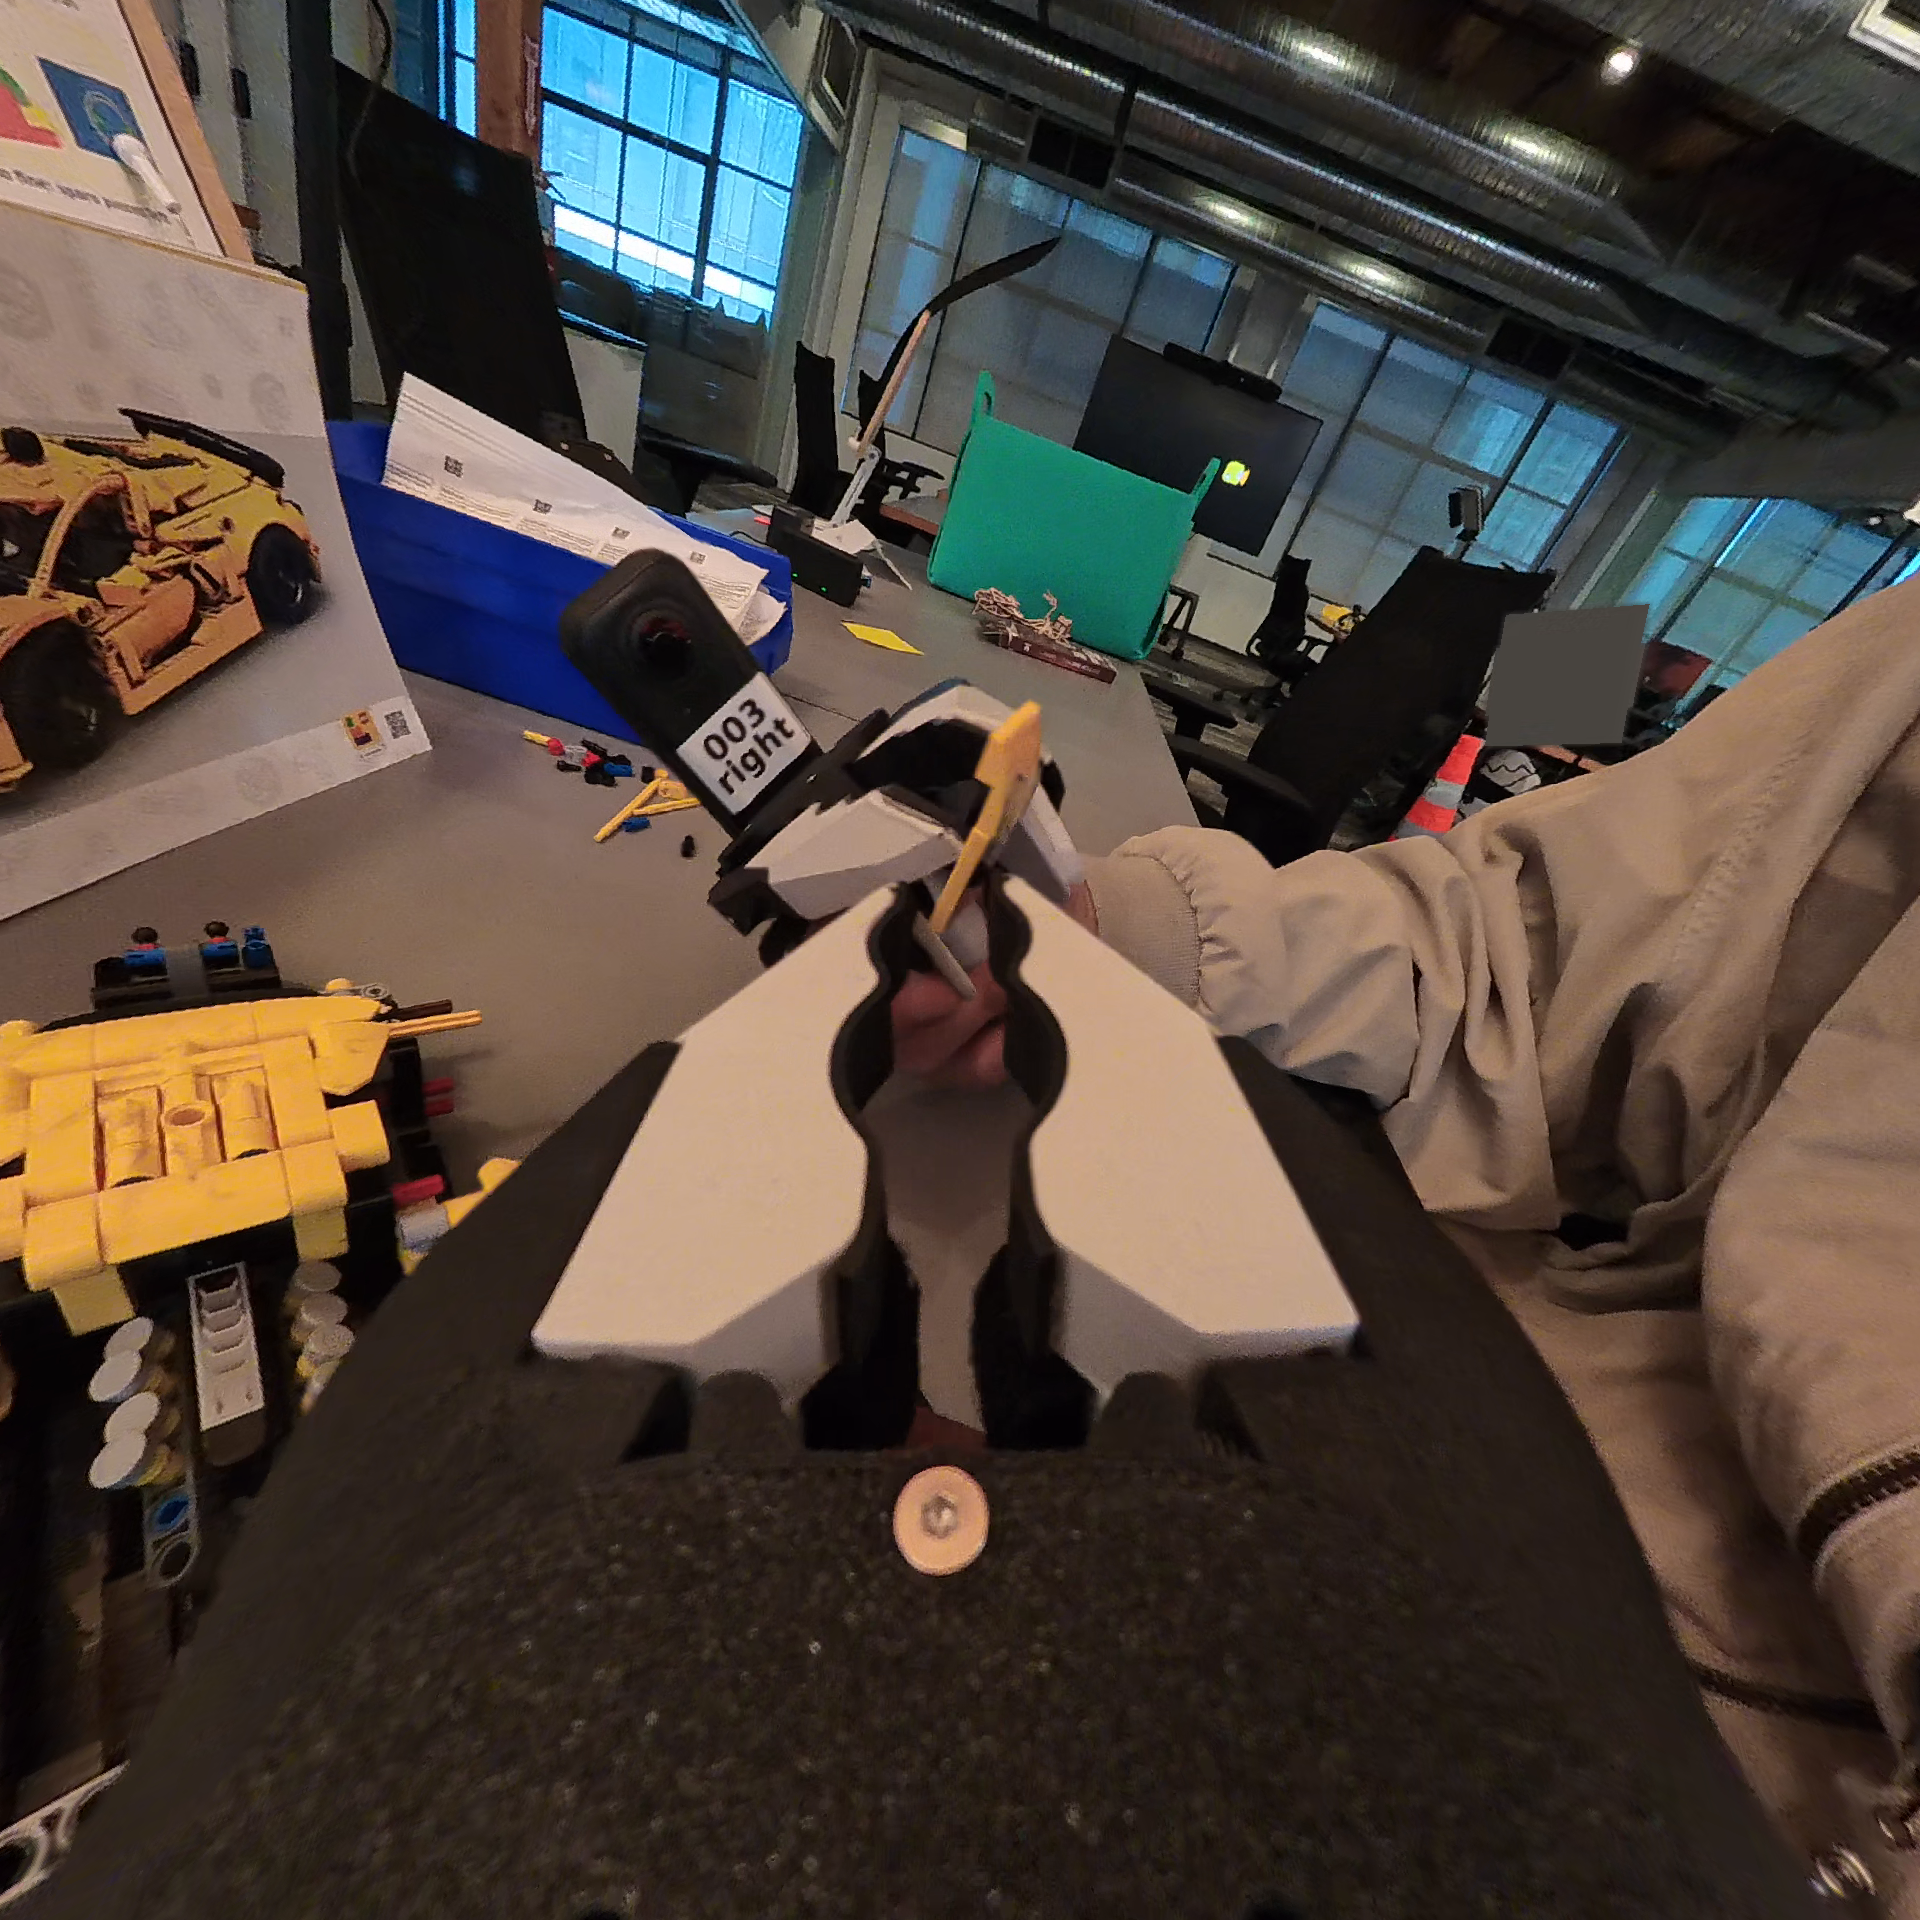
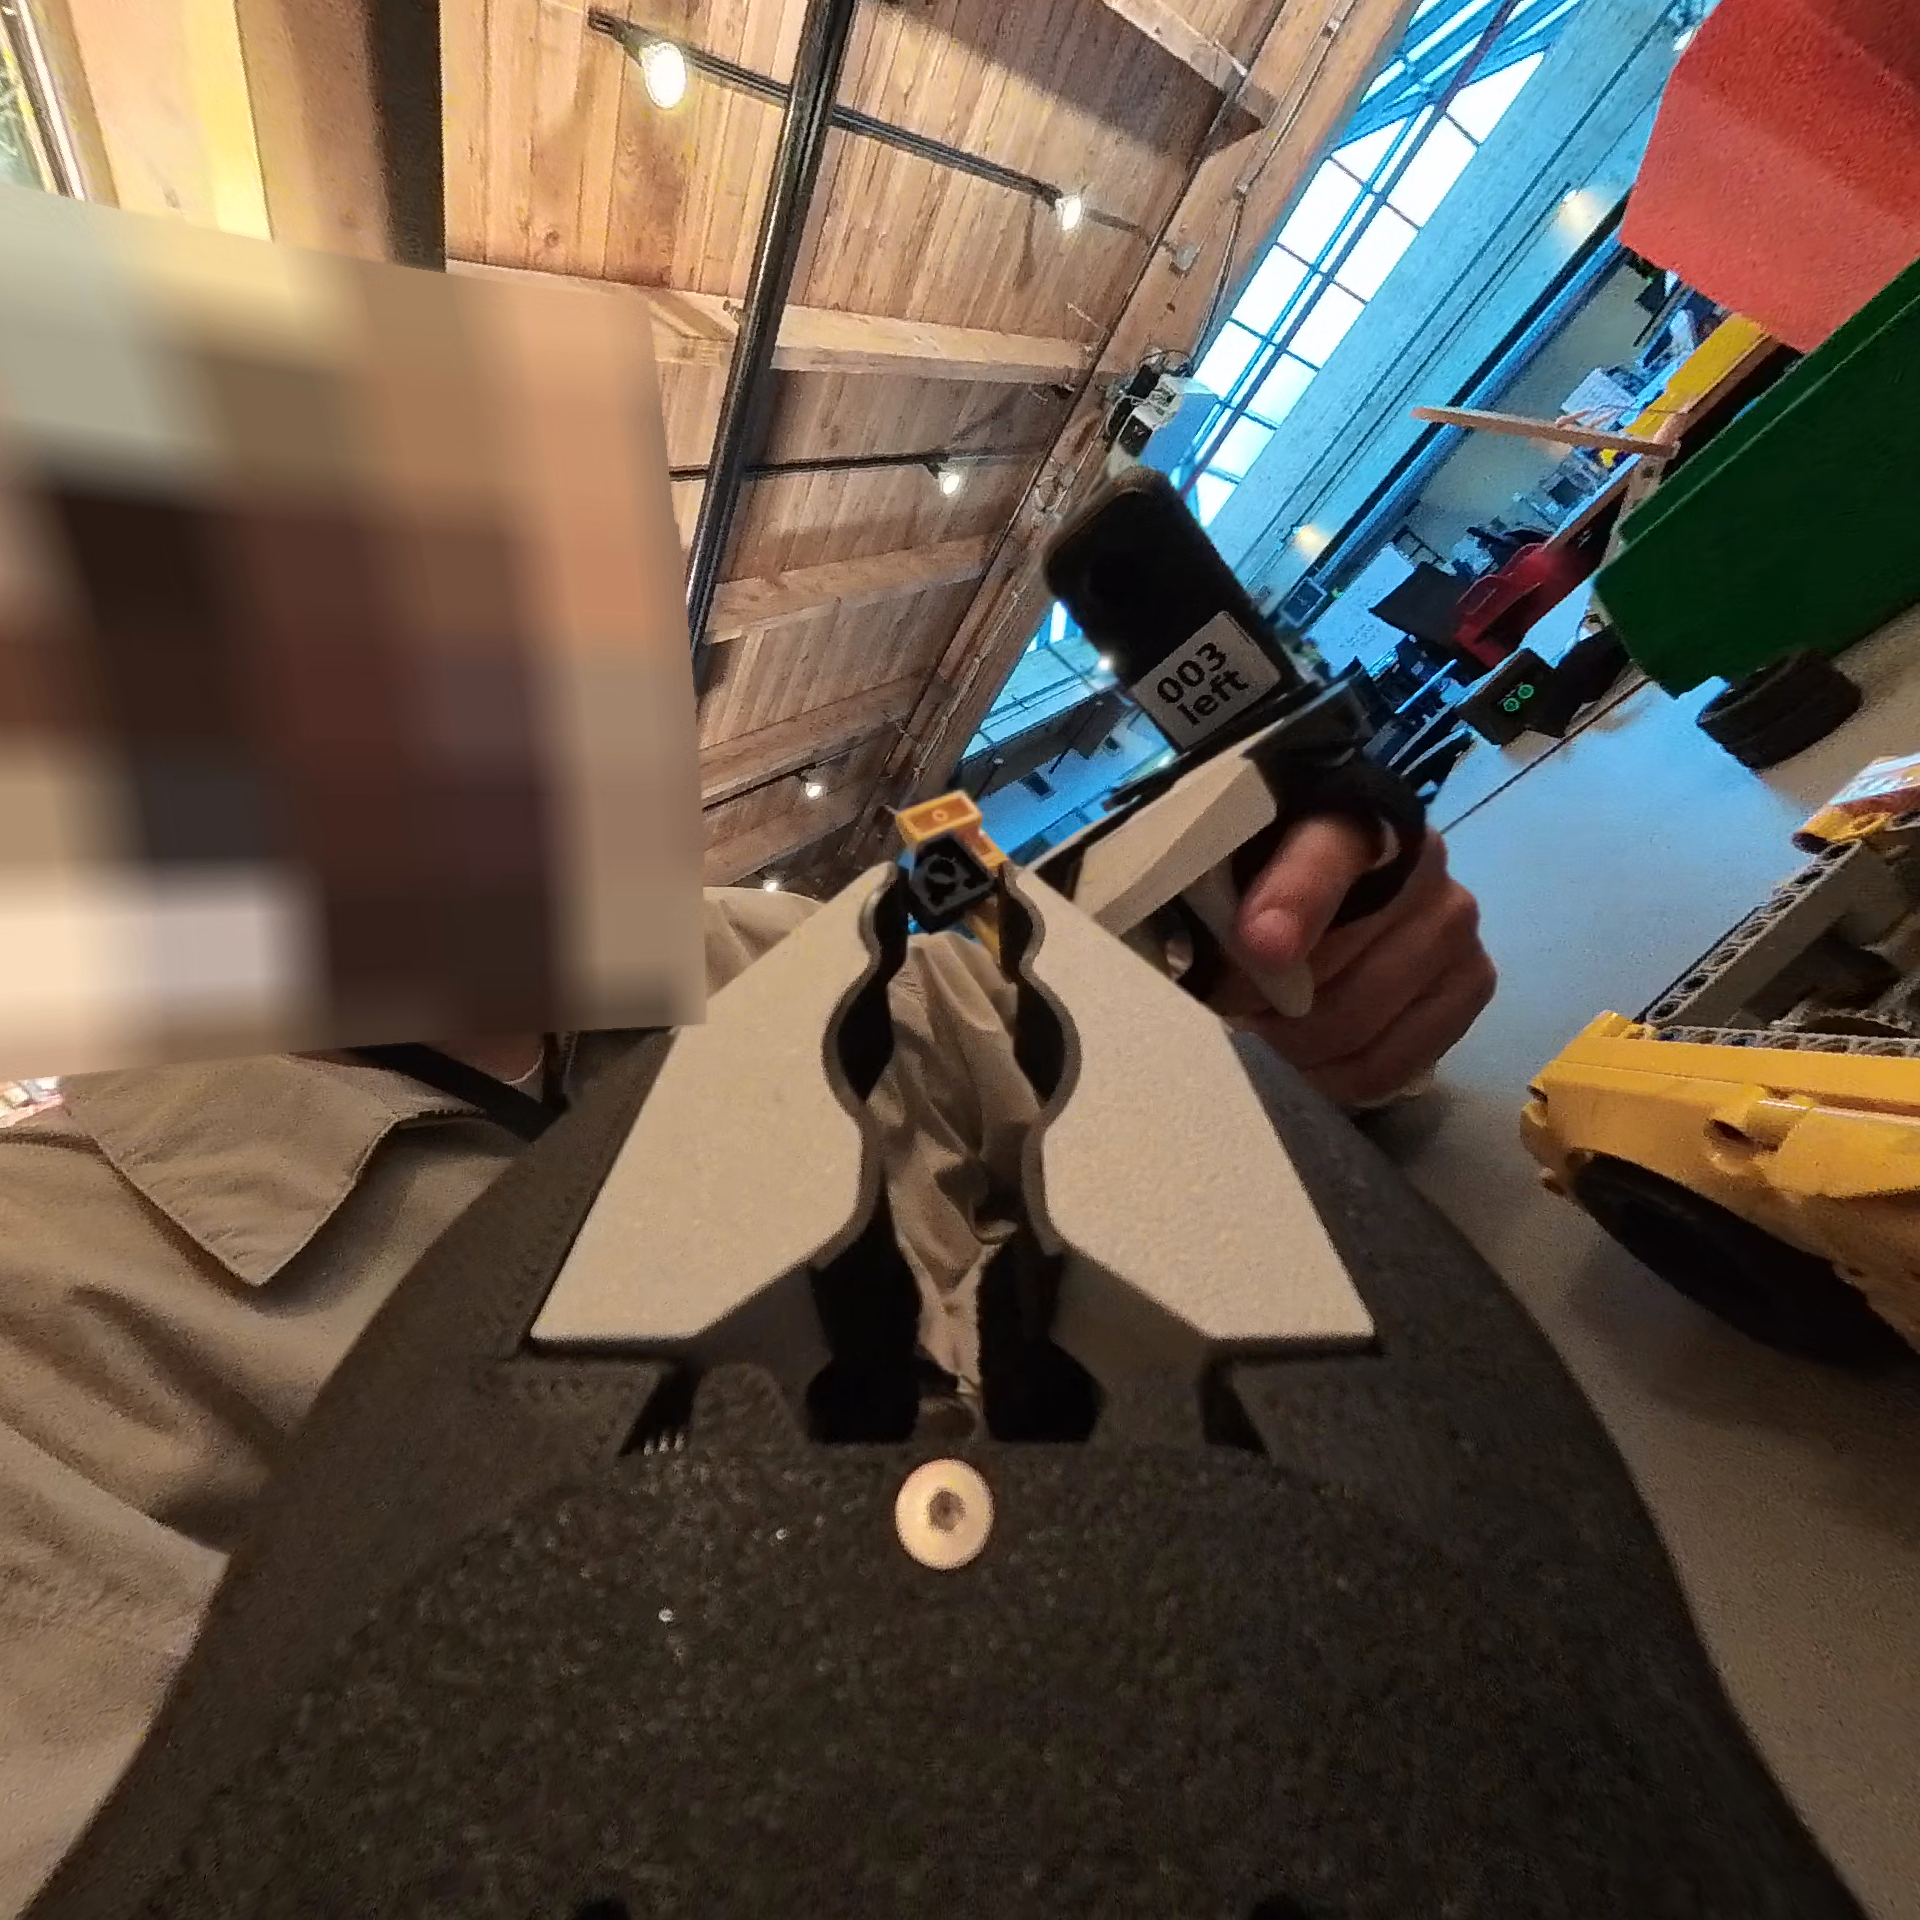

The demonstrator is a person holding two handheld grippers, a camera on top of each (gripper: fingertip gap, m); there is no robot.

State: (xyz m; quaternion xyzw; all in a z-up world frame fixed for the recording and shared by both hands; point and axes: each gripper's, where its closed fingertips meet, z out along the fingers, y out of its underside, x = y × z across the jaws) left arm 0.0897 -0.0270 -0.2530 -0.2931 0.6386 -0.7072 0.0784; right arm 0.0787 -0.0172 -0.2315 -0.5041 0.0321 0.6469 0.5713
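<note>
A small yellow-and-black brick piece (image 2: pixel 951 868) was clamped at the tips of the right gripper (image 2: pixel 948 894), lifted above the grey table (image 1: pixel 416 894). The left gripper (image 1: pixel 948 914) stood just before it, fingers nearly together and gripping nothing; the piece's yellow plate (image 1: pixel 997 800) reached its tips. A part-built yellow model car (image 1: pixel 197 1132) sat on the table nearby, beside scattered small pieces (image 1: pixel 623 779).

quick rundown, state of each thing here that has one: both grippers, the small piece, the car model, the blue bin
left gripper: nearly shut, tips at the small piece
right gripper: shut on small yellow and black piece
yellow car model: partly built, resting on the table
blue bin: open, papers inside
loose small parts: scattered on table
</note>
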